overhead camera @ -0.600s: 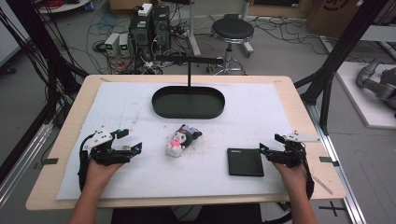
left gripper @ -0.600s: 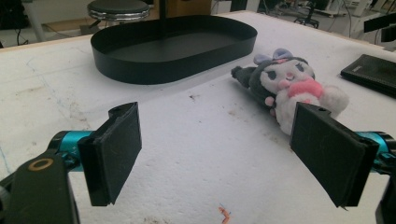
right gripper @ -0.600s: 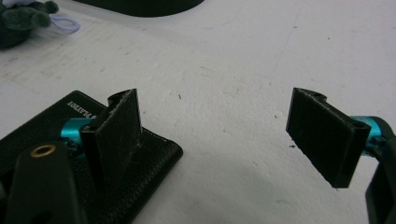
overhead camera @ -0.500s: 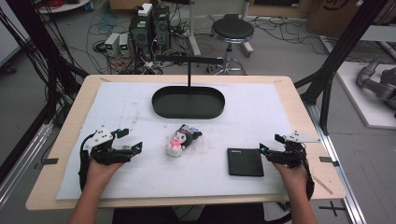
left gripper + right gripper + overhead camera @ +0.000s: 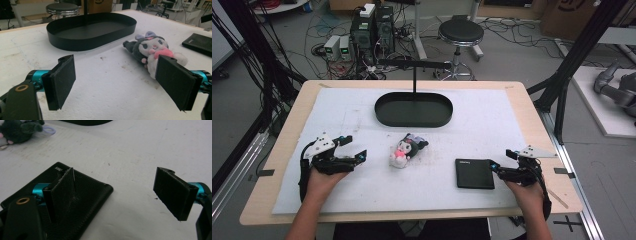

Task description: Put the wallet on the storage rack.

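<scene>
Both jaws are spread on the left hand-held gripper [image 5: 354, 152] near the plush toy [image 5: 406, 150] and the right hand-held gripper [image 5: 504, 162] beside the black wallet [image 5: 474, 173].

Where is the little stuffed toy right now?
In the high view the stuffed toy lies on the white mat near the middle, just in front of the black oval tray, between the left gripper and the black wallet.

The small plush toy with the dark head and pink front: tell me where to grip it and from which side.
Grip the small plush toy across its soft white-and-pink body, probably coming from the left with the open left gripper, which already faces it. It lies on its side on the white mat, slanted toward the black oval tray, so close the jaws across the narrow width.
</scene>
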`<state>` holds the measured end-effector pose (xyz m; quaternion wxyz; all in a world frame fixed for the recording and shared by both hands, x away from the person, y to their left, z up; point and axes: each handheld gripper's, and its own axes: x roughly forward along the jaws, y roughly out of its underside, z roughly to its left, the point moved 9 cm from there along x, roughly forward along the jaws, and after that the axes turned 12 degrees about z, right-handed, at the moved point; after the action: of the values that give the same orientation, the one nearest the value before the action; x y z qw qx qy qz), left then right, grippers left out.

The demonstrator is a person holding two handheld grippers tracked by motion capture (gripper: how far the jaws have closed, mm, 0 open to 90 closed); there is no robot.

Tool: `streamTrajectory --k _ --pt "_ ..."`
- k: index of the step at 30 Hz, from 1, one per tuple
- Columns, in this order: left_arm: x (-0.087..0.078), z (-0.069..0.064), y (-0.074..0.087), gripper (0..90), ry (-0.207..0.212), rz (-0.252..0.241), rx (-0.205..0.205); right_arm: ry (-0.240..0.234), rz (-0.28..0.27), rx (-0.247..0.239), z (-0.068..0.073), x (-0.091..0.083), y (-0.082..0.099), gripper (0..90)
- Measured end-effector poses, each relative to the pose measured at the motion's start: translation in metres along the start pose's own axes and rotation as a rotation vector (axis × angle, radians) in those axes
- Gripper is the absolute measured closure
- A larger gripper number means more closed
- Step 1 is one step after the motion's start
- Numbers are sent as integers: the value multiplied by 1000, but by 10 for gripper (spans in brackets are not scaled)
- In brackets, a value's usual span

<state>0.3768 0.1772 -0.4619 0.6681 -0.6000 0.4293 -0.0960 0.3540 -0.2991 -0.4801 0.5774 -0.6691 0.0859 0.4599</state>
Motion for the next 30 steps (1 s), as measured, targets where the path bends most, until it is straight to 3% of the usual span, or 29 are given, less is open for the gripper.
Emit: streamTrajectory --k 9,17,24,27,30 --pt "-2 3 1 167 -8 2 -5 -40 69 30 11 8 12 185" --pt "-3 4 1 168 -15 2 -1 -67 123 23 19 11 25 189" --pt "0 1 2 168 -7 14 22 -146 174 11 31 20 27 349" --pt "1 1 2 168 -7 16 22 -158 169 40 29 20 28 408" --pt "1 1 3 168 -10 21 23 -193 150 110 24 18 30 521"
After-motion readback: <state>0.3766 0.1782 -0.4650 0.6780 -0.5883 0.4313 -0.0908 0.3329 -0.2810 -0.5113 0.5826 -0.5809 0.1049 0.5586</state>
